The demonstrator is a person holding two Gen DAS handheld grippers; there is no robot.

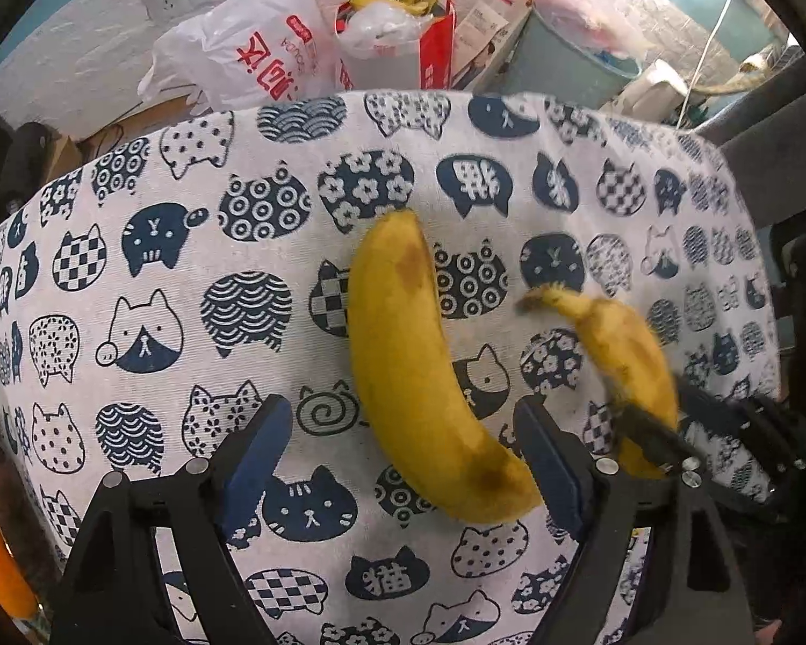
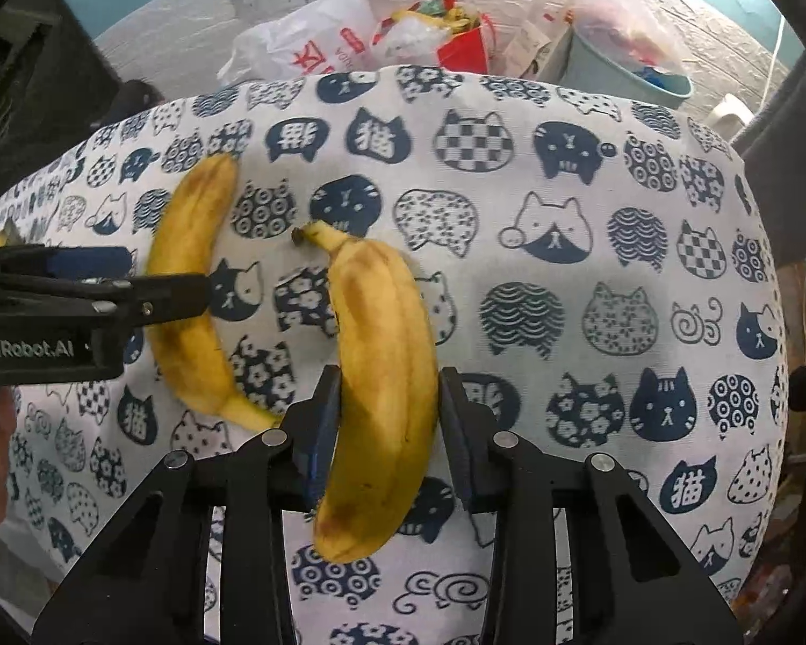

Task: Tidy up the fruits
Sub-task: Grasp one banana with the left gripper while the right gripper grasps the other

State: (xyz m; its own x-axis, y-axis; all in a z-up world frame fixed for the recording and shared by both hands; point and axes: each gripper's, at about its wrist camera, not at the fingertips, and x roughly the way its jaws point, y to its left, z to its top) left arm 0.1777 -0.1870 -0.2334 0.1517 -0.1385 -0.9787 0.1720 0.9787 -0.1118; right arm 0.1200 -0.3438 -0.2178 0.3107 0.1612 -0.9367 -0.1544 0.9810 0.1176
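The right gripper (image 2: 389, 419) has its jaws clenched on one banana (image 2: 379, 387) above the cat-print counter (image 2: 564, 269), while the released left gripper (image 1: 403, 430) straddles the other banana (image 1: 403, 365), which it likely needs to clamp next.

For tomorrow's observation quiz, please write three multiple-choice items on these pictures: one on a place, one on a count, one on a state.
1. Where does the left banana lie?
A. on the cat-print cloth
B. in a bowl
C. on a plate

2. How many bananas are on the cloth?
A. one
B. two
C. four

3. How does the right gripper stand?
A. wide open and empty
B. out of sight
C. with its fingers around the right banana

Key: 1 A, cloth shows all around it; 2 B, both views show two; 3 C, the banana sits between the blue pads.
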